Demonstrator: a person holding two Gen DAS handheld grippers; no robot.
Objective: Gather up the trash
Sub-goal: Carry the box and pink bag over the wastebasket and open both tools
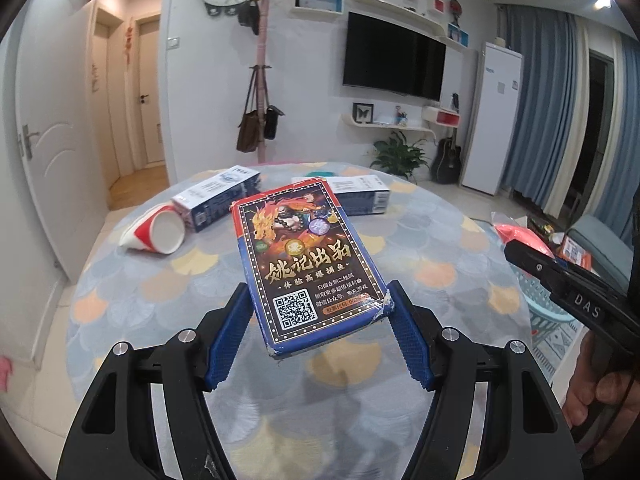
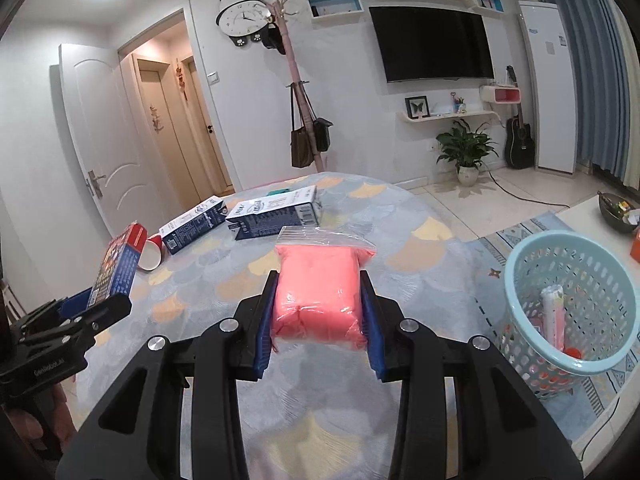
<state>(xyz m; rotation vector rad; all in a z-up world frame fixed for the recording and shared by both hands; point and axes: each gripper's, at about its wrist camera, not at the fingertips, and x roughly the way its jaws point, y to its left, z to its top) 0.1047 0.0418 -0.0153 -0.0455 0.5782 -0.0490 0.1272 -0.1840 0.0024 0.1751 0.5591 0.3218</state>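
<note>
- Left wrist view: the left gripper (image 1: 320, 300) has its blue fingers (image 1: 228, 336) set fairly wide and pressed against the two long sides of a card box (image 1: 304, 264), gripping it near its close end.
- The card box is lifted above the round table (image 1: 132, 292), tilted, its printed face with a QR code turned up; its near right corner is torn.
- Behind it on the table lie a red and white paper cup (image 1: 154, 232) on its side and two blue and white cartons (image 1: 218, 200), one on the left touching the cup, one on the right partly hidden by the box.
- At the right edge, the right gripper's black body shows, with a pink bag (image 1: 520, 236) beyond it.
- Right wrist view: the right gripper (image 2: 320, 300) has its fingers (image 2: 264, 320) closed in to a medium gap, squeezing the pink bag (image 2: 320, 292), a clear zip pouch with pink filling, from both sides above the table (image 2: 420, 248).
- A light blue basket (image 2: 520, 276) stands on the floor rug to the right, holding some wrappers.
- At left, the left gripper (image 2: 86, 304) holds the card box (image 2: 118, 268) upright on edge; the cup (image 2: 152, 254) and cartons (image 2: 276, 212) lie beyond.
</note>
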